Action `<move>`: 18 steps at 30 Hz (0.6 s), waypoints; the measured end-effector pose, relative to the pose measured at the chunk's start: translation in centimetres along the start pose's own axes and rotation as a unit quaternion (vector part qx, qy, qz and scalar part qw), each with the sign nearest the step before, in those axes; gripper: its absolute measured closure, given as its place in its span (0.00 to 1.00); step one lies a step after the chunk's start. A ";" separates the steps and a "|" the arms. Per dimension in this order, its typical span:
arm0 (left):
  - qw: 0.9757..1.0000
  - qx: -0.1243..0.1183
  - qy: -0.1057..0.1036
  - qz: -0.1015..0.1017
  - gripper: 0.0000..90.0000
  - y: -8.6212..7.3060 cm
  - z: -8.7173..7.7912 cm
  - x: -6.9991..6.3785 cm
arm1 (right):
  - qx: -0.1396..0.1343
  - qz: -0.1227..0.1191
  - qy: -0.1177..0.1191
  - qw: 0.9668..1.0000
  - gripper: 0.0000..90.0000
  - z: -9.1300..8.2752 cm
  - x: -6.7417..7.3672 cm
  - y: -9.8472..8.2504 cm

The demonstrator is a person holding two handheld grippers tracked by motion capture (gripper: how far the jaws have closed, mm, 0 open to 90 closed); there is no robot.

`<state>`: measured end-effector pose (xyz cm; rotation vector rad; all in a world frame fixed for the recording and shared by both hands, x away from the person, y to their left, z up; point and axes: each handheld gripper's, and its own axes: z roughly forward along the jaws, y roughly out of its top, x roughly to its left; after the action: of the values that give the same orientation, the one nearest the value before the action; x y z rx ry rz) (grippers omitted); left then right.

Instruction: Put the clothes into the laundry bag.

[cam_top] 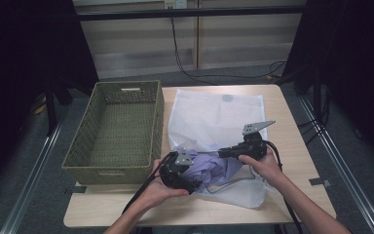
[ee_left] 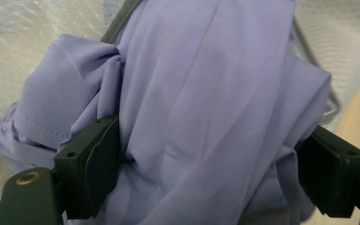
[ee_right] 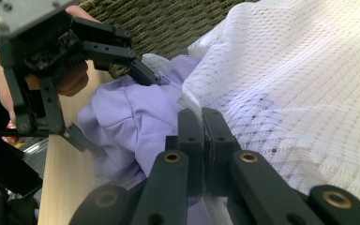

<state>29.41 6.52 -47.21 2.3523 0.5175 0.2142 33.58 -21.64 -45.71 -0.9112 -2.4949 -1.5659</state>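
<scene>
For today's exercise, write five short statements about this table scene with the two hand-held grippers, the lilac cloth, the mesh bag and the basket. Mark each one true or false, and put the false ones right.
1. The woven basket stands left of the white mesh laundry bag. True.
2. The lilac garment lies inside the basket. False: it sits at the mouth of the mesh bag, on the table.
3. The right gripper is shut on the edge of the mesh bag. True.
4. The left gripper has its jaws pressed together with nothing between them. False: they stand wide apart on either side of the bunched garment.
5. The basket holds folded towels. False: it is empty.
</scene>
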 end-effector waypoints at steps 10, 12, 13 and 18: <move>0.999 0.036 -0.014 0.015 0.75 -0.8 0.6 0.5 | -0.011 -0.003 0.000 1.000 0.98 -0.3 0.1 0.6; 0.999 0.044 -0.019 0.022 0.83 -0.8 0.5 0.7 | -0.012 -0.003 0.000 1.000 0.98 -0.3 0.1 0.7; 0.999 0.045 -0.017 0.019 0.83 -0.8 0.5 0.7 | -0.012 -0.003 0.000 1.000 0.98 -0.3 0.1 0.7; 0.998 0.025 -0.049 -0.014 0.89 -0.6 0.3 0.9 | -0.015 -0.006 0.002 1.000 0.98 -0.3 0.3 1.0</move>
<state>30.13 7.17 -47.82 2.3884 0.5134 0.0727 33.77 -21.41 -44.68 -0.8988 -2.4856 -1.6110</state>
